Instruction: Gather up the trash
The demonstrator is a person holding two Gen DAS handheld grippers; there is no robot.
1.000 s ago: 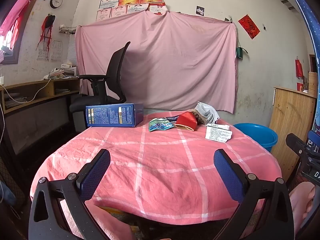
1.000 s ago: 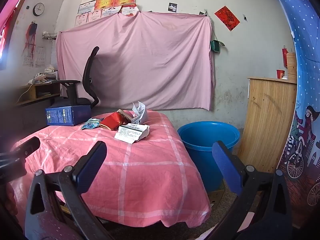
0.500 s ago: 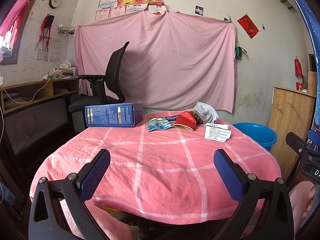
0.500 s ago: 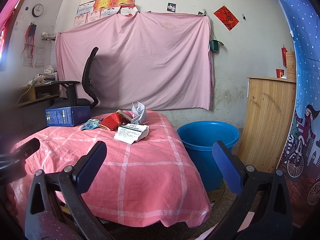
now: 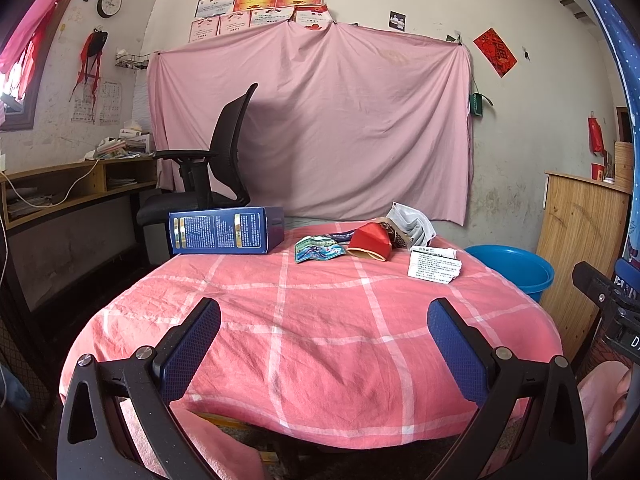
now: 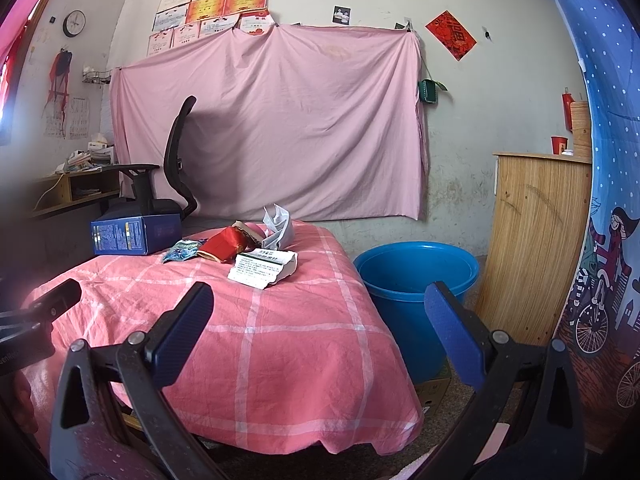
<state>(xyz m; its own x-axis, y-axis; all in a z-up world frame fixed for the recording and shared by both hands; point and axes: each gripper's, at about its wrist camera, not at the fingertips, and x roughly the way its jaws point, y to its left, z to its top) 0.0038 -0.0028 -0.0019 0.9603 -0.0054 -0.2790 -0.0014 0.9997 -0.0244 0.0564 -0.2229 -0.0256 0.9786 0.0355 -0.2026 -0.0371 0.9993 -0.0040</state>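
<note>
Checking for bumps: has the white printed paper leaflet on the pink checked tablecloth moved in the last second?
No. The white printed paper leaflet keeps its place beside the blue plastic tub.

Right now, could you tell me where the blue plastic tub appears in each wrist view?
Left wrist: the blue tub is at mid-right, past the table's right edge.
Right wrist: the tub is right of centre, beside the table.
Shared landmark: the white printed paper on the pink cloth.

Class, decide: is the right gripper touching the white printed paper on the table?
Apart. The right wrist view shows the open right gripper well short of the white printed paper, with bare pink tablecloth between them.
</note>
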